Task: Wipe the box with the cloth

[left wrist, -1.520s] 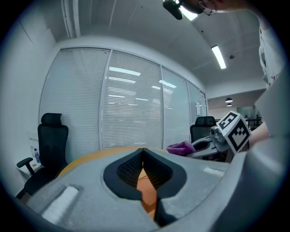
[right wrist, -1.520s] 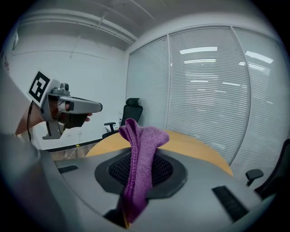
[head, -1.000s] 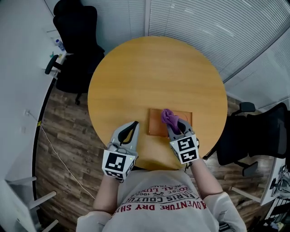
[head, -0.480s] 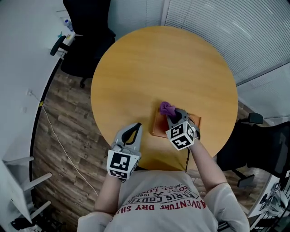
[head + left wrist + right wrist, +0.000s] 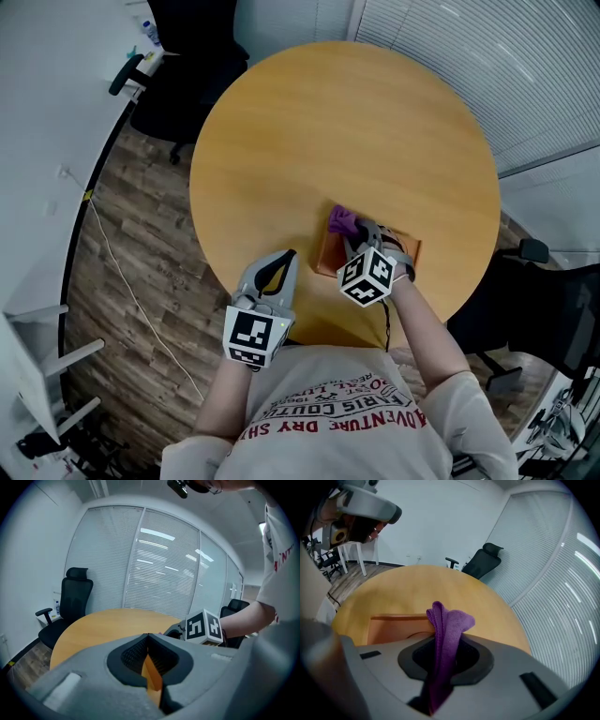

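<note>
The right tongs (image 5: 359,234) pinch the soft, limp purple cloth (image 5: 341,221) by its bunched fold over the flat, stiff-looking box (image 5: 327,259) at five o'clock on the desk (image 5: 309,122), probably light enough to slide, while the left tongs (image 5: 278,265) rest pressed together and empty near seven o'clock.

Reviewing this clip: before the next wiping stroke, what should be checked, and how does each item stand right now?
1. Cloth clamped in the right gripper: ok, the purple fabric is pinched between its fingers and bunches out ahead.
2. Right gripper over the box: ok in the head view.
3. Cloth touching the box surface: cannot tell.
4. Left gripper out of the way: ok, shut on nothing, apart from the box on its left.
5. Box held steady: not ok, nothing holds it on the table.
</note>
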A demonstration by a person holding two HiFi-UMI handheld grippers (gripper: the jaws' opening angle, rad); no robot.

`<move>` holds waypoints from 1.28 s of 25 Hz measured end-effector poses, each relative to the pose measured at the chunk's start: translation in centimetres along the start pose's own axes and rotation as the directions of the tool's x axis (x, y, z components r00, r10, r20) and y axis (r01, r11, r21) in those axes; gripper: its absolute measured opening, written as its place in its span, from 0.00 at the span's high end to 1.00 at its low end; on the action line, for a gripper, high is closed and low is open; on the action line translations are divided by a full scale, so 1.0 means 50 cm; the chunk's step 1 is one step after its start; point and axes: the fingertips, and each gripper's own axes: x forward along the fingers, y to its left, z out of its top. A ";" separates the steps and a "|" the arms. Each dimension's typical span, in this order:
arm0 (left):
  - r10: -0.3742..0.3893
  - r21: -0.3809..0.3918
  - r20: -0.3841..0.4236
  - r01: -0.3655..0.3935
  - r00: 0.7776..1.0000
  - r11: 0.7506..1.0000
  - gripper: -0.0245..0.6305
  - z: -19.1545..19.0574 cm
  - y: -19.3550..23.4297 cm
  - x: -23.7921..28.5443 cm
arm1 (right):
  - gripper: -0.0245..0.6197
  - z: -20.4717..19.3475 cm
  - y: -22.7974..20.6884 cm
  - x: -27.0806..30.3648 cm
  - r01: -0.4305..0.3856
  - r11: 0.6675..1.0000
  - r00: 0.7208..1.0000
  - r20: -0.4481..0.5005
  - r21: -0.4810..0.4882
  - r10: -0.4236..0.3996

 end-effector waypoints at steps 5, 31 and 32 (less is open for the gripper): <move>-0.008 0.002 -0.007 0.008 1.000 1.000 0.95 -0.003 -0.006 -0.012 | 0.84 -0.001 0.016 0.000 0.003 1.000 1.000 -0.025 -0.031 -0.004; -0.023 0.037 0.029 0.022 0.999 0.999 0.95 -0.002 0.023 -0.116 | 0.84 -0.016 0.156 -0.073 -0.063 0.996 0.993 -0.100 -0.060 0.056; -0.026 0.041 0.026 0.025 0.999 0.999 0.95 -0.005 0.026 -0.122 | 0.84 -0.016 0.165 -0.077 -0.061 0.996 0.993 -0.103 -0.072 0.053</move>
